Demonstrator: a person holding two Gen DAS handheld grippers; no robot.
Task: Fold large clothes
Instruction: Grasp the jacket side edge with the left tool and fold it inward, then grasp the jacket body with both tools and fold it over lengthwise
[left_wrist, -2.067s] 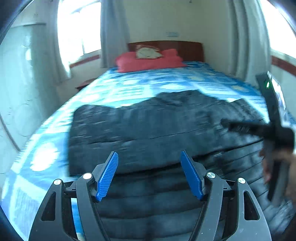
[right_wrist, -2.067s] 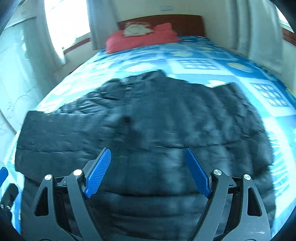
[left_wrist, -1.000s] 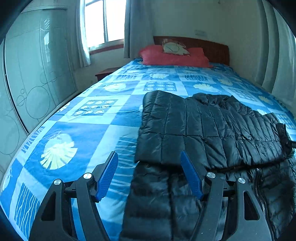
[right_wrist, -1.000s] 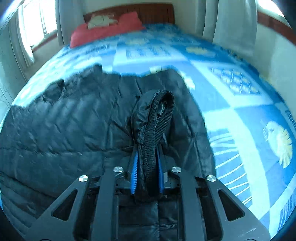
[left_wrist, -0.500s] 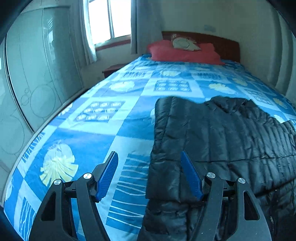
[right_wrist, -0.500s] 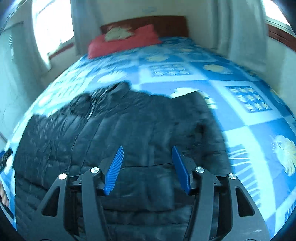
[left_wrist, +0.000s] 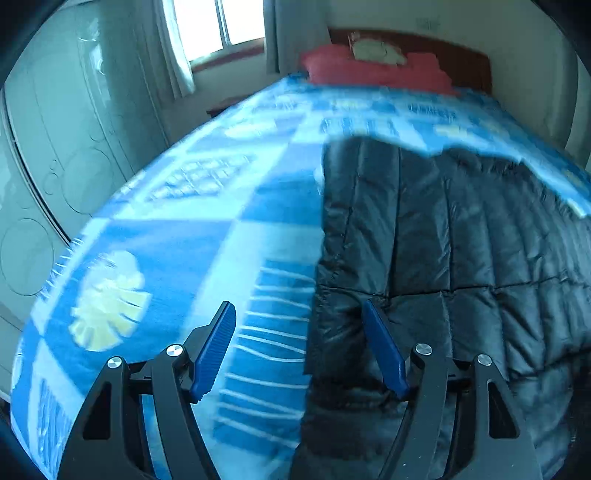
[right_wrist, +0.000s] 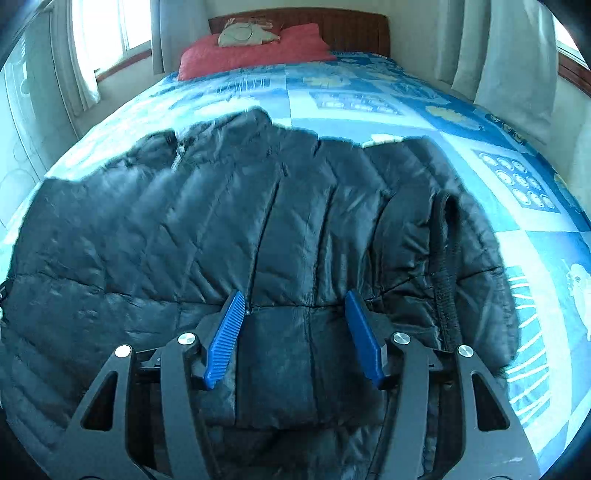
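A black quilted puffer jacket lies spread on the bed, with both sleeves folded in across its body. Its ribbed cuff lies on the right side. In the left wrist view the jacket's left folded edge runs down the frame. My left gripper is open and empty, low over that left edge near the hem. My right gripper is open and empty, just above the jacket's lower middle.
The bed has a blue and white patterned cover. A red pillow and wooden headboard are at the far end. A wardrobe stands on the left. Curtains hang on the right.
My right gripper let go of the sleeve cuff, which now lies folded on the jacket, and opened. My left gripper moved closer to the jacket's left edge.
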